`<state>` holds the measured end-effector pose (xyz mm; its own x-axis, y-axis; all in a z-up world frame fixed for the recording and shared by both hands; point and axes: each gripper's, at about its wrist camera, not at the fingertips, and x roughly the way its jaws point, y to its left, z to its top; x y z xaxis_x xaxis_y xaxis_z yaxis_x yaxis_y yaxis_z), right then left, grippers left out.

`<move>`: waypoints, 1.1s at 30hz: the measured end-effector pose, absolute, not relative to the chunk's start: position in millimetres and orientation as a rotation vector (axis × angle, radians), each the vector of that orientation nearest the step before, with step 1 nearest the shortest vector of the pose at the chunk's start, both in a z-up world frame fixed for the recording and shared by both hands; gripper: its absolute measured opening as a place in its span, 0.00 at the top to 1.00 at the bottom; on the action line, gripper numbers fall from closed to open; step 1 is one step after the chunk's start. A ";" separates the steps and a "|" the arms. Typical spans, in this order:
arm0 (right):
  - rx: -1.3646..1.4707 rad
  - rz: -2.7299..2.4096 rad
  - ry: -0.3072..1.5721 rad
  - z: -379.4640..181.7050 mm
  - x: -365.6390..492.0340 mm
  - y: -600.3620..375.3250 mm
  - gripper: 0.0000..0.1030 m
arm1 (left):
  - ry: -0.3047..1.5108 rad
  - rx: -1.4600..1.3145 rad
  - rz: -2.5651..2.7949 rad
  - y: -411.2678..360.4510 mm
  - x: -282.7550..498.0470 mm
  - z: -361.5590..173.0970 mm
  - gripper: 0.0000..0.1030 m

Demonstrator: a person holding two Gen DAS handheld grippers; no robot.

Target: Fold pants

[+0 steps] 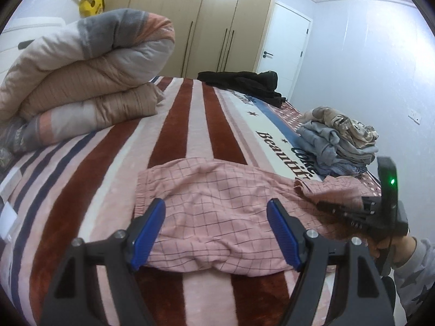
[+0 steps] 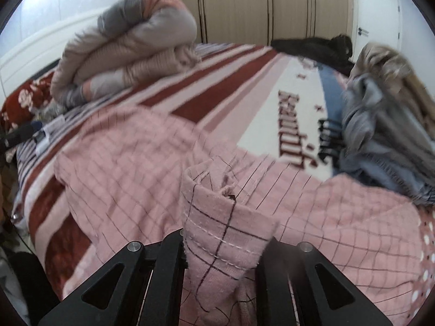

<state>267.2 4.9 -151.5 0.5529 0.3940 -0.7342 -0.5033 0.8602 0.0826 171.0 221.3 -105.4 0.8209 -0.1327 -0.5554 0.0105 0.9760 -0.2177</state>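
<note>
Pink checked pants (image 1: 212, 190) lie spread across the striped bed cover, waistband to the left. My left gripper (image 1: 216, 206) hovers over the waist end, open wide, with the blue pads (image 1: 148, 233) clear of the cloth. My right gripper (image 2: 225, 258) is shut on a bunched pant-leg hem (image 2: 217, 217), which stands up between its black fingers and hides the tips. In the left wrist view the right gripper (image 1: 326, 206) shows at the right edge, holding the leg end lifted off the bed, with a hand and grey sleeve behind it.
A rolled quilt (image 1: 81, 76) fills the bed's far left. A pile of grey and beige clothes (image 1: 337, 141) sits at the right, close to the pant leg. A black garment (image 1: 242, 81) lies at the far end. Wardrobes (image 1: 206, 19) and a door stand behind.
</note>
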 end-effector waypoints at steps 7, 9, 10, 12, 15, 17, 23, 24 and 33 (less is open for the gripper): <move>-0.106 0.697 0.880 -156.2 248.7 9.0 0.50 | 0.615 -0.201 -0.090 215.6 174.9 -111.8 0.29; -0.096 0.732 0.863 -145.7 238.0 5.9 0.50 | 0.614 -0.201 -0.092 214.8 174.8 -111.0 0.29; -0.086 0.741 0.851 -139.8 234.7 3.6 0.50 | 0.613 -0.201 -0.093 214.2 174.6 -110.7 0.29; -0.049 0.737 0.815 -124.7 230.9 -9.2 0.51 | 0.613 -0.198 -0.095 212.5 174.5 -110.2 0.29; -0.045 0.675 0.775 -110.8 236.1 -28.8 0.51 | 0.613 -0.193 -0.100 208.6 174.8 -109.1 0.29; -0.106 0.614 0.768 -110.9 240.8 -37.9 0.50 | 0.613 -0.190 -0.104 206.5 174.8 -108.4 0.29; -0.325 0.571 0.808 -143.6 239.2 -42.3 0.50 | 0.619 -0.191 -0.112 200.4 177.9 -108.4 0.29; -0.363 0.580 0.812 -149.8 234.4 -39.5 0.50 | 0.621 -0.190 -0.114 199.4 178.3 -108.5 0.29; -0.369 0.703 0.757 -166.4 197.3 -27.9 0.51 | 0.641 -0.177 -0.160 178.8 183.9 -110.7 0.29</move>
